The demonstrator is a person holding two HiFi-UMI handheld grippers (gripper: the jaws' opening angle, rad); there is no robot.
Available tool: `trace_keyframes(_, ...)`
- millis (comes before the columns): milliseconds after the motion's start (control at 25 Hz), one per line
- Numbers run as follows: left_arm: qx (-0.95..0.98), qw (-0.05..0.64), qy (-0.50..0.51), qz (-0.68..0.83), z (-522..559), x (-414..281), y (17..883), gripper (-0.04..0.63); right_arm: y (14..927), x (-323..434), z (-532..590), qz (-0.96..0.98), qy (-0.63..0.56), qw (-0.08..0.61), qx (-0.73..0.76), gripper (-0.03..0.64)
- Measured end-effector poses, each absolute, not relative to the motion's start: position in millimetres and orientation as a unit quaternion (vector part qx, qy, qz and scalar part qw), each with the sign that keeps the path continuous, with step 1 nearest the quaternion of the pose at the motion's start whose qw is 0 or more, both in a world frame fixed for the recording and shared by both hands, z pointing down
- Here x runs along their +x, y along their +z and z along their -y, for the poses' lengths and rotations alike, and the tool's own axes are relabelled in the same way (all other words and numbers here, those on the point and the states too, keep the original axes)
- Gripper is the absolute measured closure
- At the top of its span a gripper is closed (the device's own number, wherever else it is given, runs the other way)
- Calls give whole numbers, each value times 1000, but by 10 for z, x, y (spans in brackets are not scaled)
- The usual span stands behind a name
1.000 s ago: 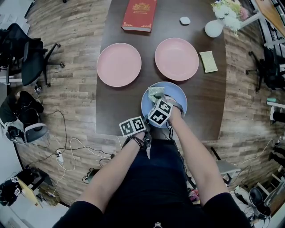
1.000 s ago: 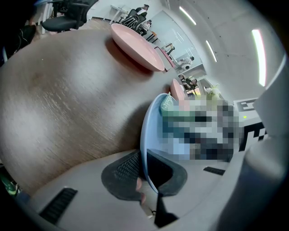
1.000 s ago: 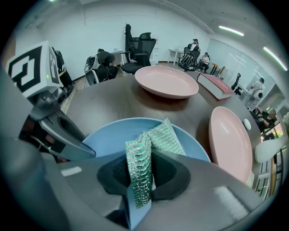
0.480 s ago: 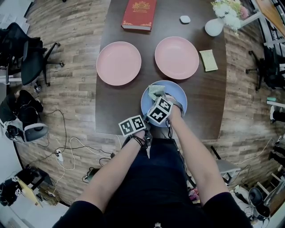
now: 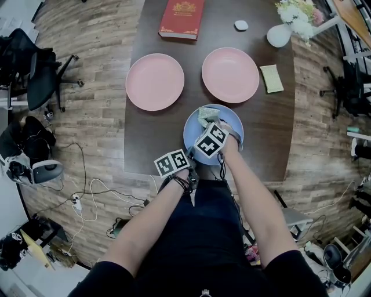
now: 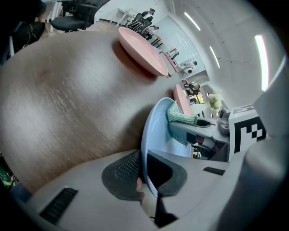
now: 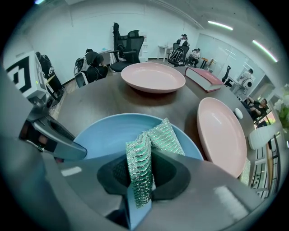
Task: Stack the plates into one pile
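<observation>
Underfoot, plank floor (image 5: 98, 52) surrounds a dark table (image 5: 151, 142) bearing pink plates (image 5: 155, 82).

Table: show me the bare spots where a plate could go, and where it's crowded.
Bare wood: the table's near left corner, between the left pink plate and the near edge; and the near right, between the blue plate and the right edge, below the yellow pad. Crowded: the far end, with red book, vase and right pink plate.
</observation>
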State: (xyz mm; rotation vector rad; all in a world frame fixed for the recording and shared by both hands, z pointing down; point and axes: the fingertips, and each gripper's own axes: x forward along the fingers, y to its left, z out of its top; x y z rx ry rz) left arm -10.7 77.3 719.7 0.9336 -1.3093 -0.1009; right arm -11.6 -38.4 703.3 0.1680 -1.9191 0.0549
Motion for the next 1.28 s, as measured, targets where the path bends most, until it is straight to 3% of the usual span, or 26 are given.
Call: trace_keyframes(1280,401,690,-55,600,-770,-140,7212,583,7087,533,616,775,55,610,158,534)
